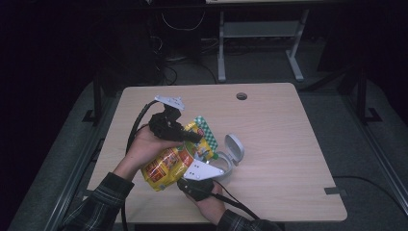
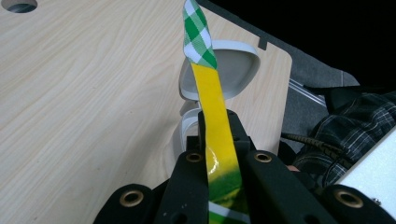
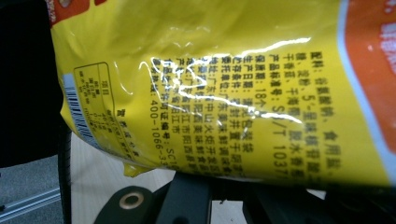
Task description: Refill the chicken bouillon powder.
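Note:
A yellow snack bag [image 1: 166, 167] with a green checked top hangs above the table. My left gripper [image 1: 194, 136] is shut on its flattened upper edge; in the left gripper view the yellow strip of the bag [image 2: 215, 100] stands pinched between the black jaws of the left gripper [image 2: 217, 122]. My right gripper [image 1: 188, 183] sits under the bag's lower right side, near the table's front edge. In the right gripper view the printed bag [image 3: 224, 93] lies across the jaws of the right gripper [image 3: 224, 186] and hides their tips, so a grip on it is unclear.
A white round container with its flip lid open [image 1: 232, 153] stands on the wooden table [image 1: 284, 130], just right of the bag; its lid [image 2: 233, 70] is behind the strip. A cable hole [image 1: 241, 96] is at the far edge. Cables trail from both grippers.

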Tool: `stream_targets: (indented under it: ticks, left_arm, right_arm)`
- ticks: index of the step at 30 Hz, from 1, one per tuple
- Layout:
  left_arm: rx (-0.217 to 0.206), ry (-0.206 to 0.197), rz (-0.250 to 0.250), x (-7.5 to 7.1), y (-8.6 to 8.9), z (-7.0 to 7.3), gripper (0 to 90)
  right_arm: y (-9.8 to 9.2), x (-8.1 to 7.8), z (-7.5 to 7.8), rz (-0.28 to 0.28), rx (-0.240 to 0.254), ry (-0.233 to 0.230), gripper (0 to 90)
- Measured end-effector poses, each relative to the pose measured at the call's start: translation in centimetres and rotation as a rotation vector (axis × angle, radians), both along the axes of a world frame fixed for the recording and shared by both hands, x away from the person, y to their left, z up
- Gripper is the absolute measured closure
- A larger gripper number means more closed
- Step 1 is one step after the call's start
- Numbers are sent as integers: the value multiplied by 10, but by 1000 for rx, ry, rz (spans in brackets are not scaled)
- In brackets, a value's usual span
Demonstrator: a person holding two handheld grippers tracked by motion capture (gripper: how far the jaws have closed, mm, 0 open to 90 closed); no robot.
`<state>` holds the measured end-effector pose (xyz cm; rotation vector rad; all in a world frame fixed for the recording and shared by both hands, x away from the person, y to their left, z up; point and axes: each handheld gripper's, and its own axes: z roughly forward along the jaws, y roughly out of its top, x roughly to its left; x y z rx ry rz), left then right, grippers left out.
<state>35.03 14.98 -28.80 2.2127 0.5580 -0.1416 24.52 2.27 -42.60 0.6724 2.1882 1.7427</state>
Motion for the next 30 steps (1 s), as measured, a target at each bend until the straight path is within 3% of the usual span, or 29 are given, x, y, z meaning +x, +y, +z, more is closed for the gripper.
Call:
stream_targets:
  ticks: [6,23,24,30]
  left_arm:
    - [16,20,16,1,-6,-1,900]
    - [107,18,25,5,-19,-3,900]
    - [128,18,23,5,-21,-4,900]
    - [134,23,25,6,-24,-4,900]
  right_arm:
    - [-2,1,0,6,8,4,900]
    - [-4,2,-1,25,18,8,899]
    - [-4,2,0,25,16,5,900]
    - [-5,1,0,28,19,2,900]
